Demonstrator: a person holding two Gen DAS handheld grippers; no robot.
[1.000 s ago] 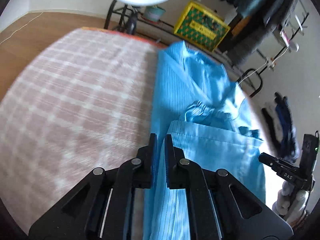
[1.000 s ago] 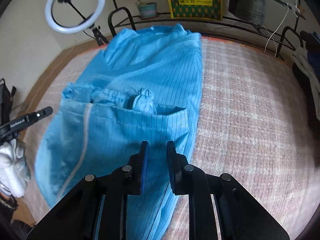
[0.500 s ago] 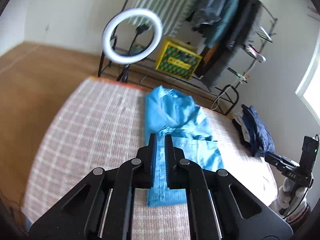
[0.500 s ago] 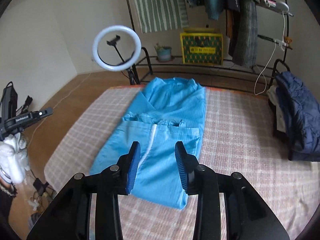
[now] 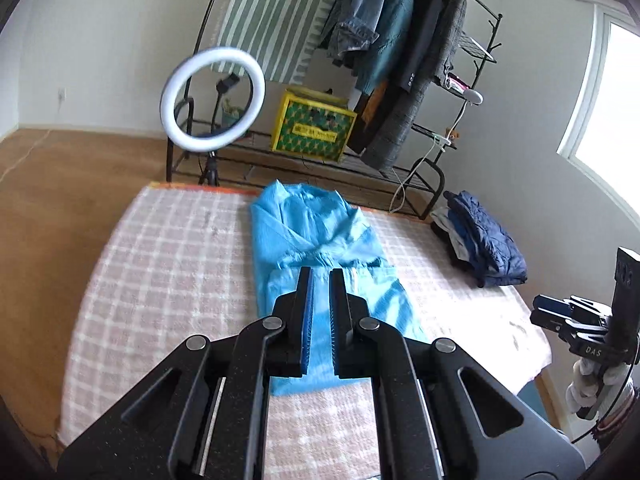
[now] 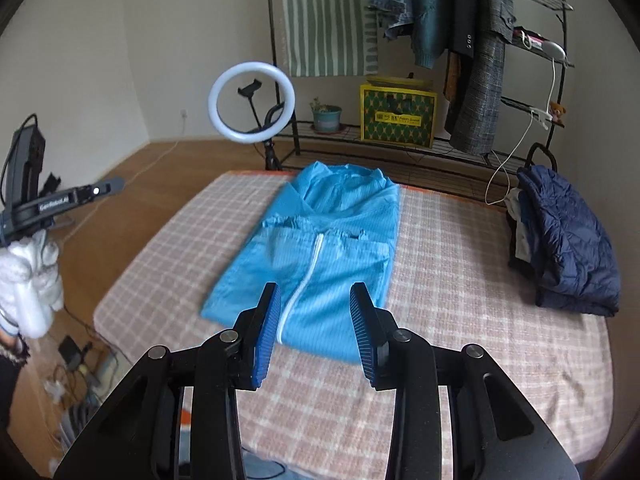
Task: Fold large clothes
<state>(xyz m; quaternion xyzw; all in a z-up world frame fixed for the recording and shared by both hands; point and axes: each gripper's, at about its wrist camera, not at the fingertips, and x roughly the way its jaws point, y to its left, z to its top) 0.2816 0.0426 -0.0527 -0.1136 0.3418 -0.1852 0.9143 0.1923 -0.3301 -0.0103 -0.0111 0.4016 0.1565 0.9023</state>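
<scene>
Lying flat on a bed covered with a pink-and-white checked blanket, the bright blue striped zip-front garment is folded lengthways into a long panel, its lower part doubled back over the middle so a white zip runs down the top layer. Its collar end points toward the black metal clothes rack at the far side of the bed, where jackets and a green-striped cloth hang above a yellow patterned crate and a small potted plant. A white ring light on a stand rises beside the rack over the brown wooden floor. A folded navy quilted jacket sits on the bed's right edge, well apart from the garment. The left gripper hovers above the bed with jaws nearly together, gripping nothing. The right gripper hangs above the near edge, jaws partly spread and empty.
</scene>
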